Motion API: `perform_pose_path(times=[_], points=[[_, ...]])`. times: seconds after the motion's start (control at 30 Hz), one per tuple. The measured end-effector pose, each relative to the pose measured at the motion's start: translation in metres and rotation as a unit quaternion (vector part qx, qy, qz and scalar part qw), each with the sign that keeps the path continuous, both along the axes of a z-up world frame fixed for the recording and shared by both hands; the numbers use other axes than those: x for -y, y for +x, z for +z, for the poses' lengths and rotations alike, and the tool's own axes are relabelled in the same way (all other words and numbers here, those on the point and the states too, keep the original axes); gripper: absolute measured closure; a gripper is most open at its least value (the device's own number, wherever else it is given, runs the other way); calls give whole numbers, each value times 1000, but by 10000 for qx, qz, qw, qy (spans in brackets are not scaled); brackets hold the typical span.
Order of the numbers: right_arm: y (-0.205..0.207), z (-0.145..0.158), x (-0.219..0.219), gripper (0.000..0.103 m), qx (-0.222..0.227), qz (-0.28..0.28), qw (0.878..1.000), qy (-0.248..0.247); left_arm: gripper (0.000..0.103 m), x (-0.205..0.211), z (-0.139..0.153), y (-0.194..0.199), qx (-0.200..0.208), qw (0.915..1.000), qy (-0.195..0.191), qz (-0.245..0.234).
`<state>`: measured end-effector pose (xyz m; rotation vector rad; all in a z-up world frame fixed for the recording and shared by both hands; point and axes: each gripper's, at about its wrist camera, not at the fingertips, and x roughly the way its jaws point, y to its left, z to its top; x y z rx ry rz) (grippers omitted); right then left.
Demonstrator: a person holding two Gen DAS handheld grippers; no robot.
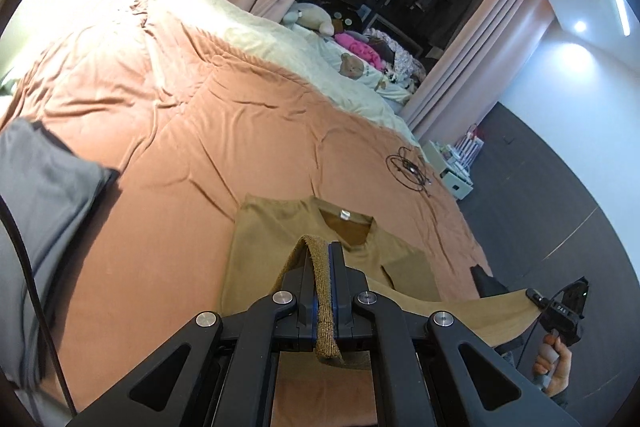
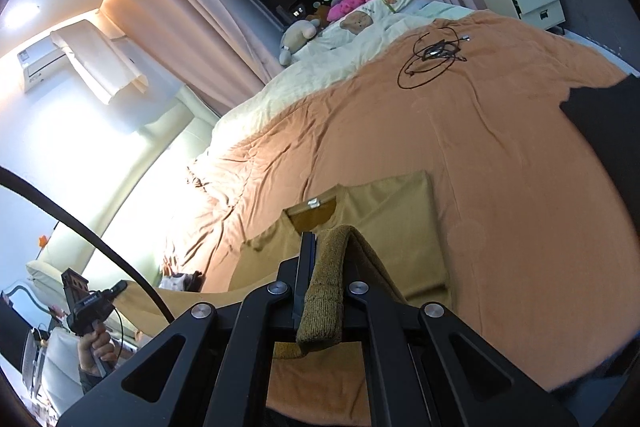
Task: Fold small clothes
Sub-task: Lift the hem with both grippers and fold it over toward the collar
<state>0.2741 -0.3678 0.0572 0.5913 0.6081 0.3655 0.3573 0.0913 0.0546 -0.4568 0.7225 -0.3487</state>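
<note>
Ribbed hem [image 1: 322,291] sits pinched in the left gripper [image 1: 329,267] at bottom centre; the right gripper [image 2: 316,259] clamps its own end. Shirt [image 1: 280,235] lies mid-frame on the bedspread [image 1: 180,115]. Best to keep the hem taut and level, landing it square on the collar [image 1: 348,223]

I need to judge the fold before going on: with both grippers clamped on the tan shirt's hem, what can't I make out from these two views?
- Left wrist view: the tan shirt near end is hidden behind the left gripper.
- Right wrist view: the right gripper likewise covers the shirt's near end.
- Both views: the neck label is too small to read.
- Left wrist view: the gray cloth is cut off by the frame edge.
</note>
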Motion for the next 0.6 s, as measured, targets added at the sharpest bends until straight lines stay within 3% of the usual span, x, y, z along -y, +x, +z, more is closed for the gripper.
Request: perform_pose_path(times=[0.27,0.6], points=[[68,5,-13,103,-177,-29,9995,-269,99,12,-9,68,-215,9992,326,90],[150,-8,-37,103,-589,-42,9964,-608,99,25,-57,142,-735,9946,722,88]])
